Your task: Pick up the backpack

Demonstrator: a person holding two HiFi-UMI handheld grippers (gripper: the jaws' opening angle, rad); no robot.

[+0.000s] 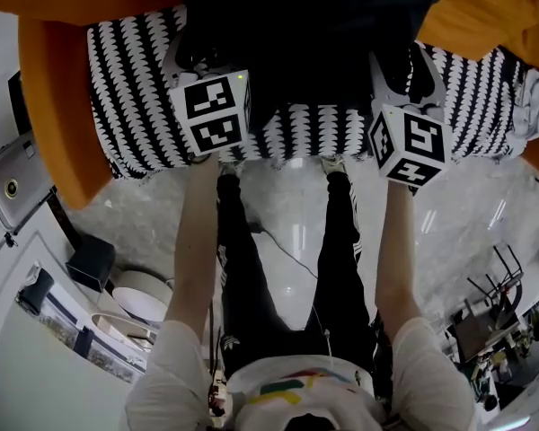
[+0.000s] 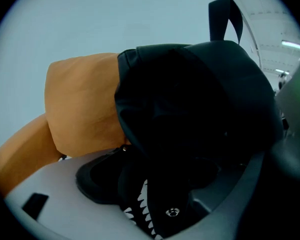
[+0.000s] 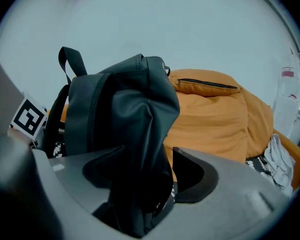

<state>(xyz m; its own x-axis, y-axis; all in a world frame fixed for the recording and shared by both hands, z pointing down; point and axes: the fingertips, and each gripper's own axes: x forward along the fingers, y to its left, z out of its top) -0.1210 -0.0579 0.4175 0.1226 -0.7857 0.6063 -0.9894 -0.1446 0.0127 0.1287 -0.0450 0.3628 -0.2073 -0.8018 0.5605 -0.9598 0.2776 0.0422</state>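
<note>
Backpack [image 3: 120,114]: black, just beside orange cushion [image 3: 215,119].
Left claw [image 2: 162,184]: mine stands wide apart, backpack fabric between, ungripped.
Right claw [image 3: 145,176]: released, my jaws astride a backpack fold.

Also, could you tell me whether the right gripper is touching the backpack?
Touching. The right gripper view shows the backpack hanging between the spread jaws of the right gripper, its fabric lying against the left-hand pad.

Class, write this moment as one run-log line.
left gripper: open, astride backpack | right gripper: backpack fabric between jaws, grip unclear | backpack: upright, orange cushion behind
</note>
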